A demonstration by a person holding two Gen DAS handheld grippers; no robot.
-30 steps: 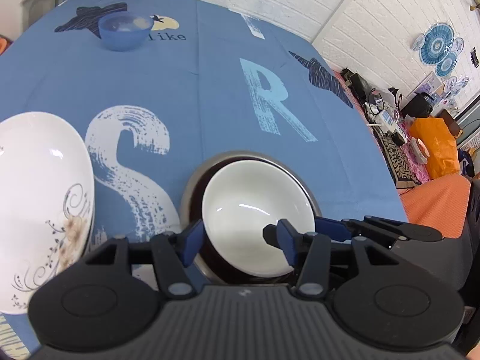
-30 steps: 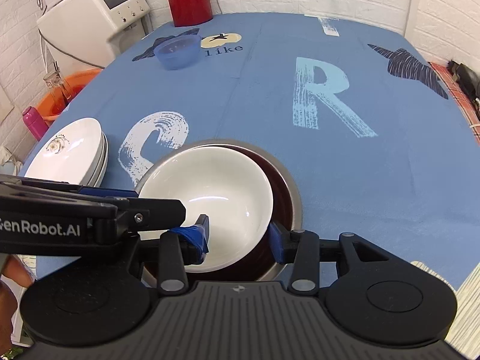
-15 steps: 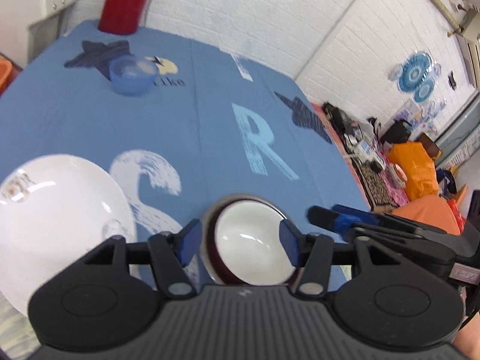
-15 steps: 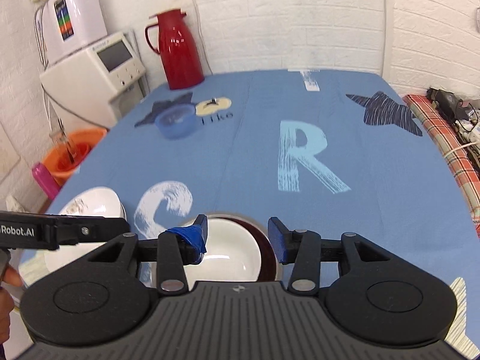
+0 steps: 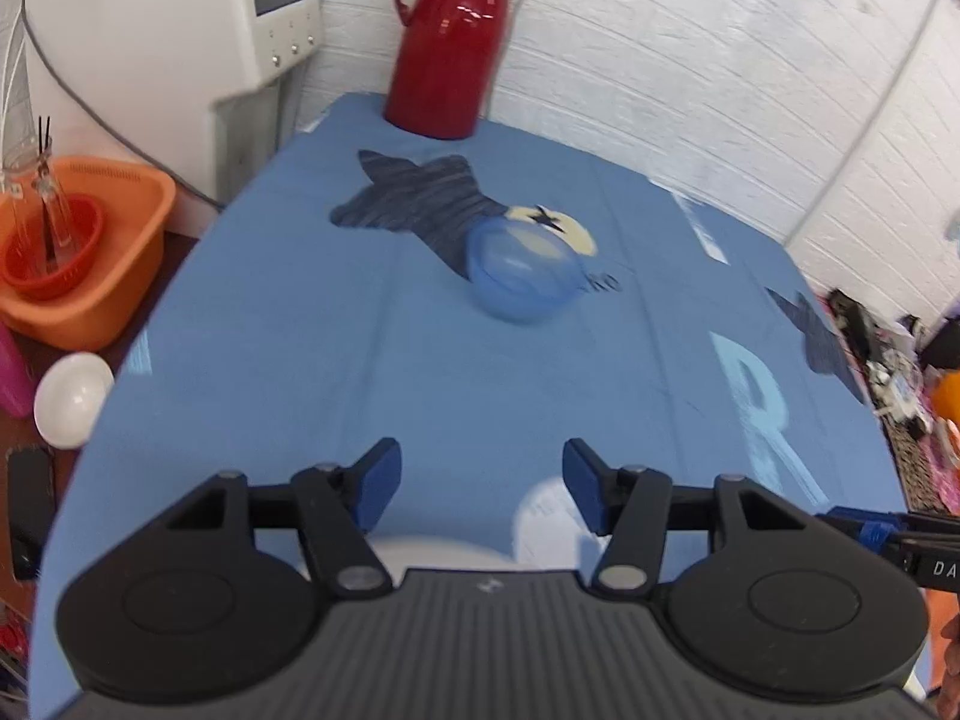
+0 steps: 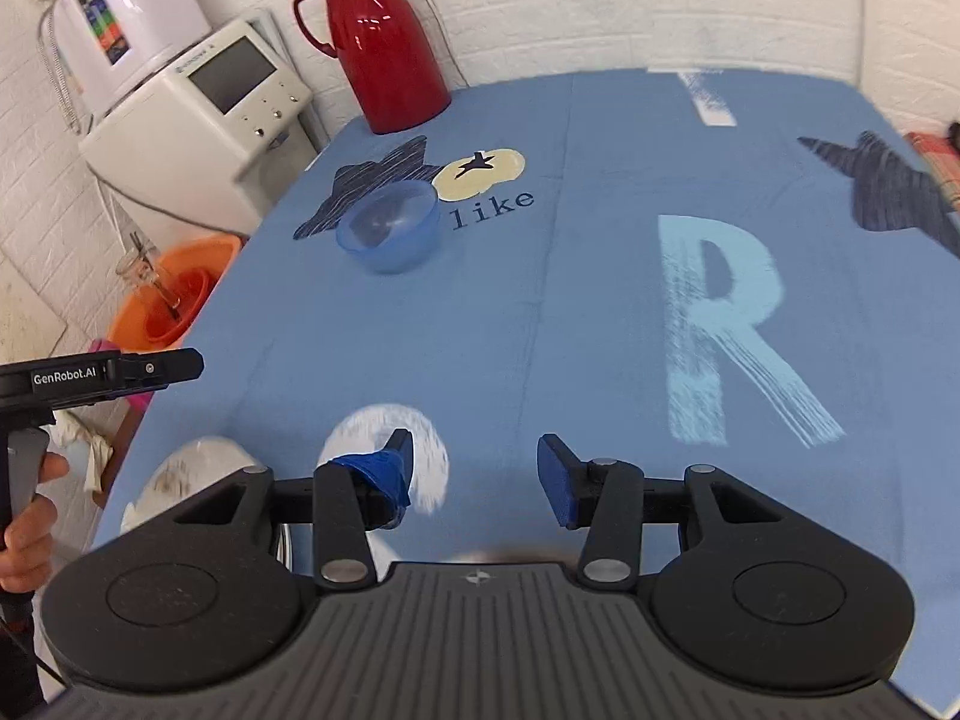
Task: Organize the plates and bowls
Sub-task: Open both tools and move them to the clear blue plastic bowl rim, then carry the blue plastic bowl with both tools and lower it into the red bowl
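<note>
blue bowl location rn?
The blue bowl sits on the tablecloth at the far left, overlapping the dark star print, in front of the red thermos. Both views show it, untouched.

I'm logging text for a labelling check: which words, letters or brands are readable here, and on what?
"GenRobot.AI": side of the left gripper.
"like": blue printed tablecloth, by the cream circle.
"R": large pale letter on the same cloth.
"DA": cut-off white letters on the right gripper's body, left wrist view.
White appliance with a grey screen: brand line too small to read.
</note>
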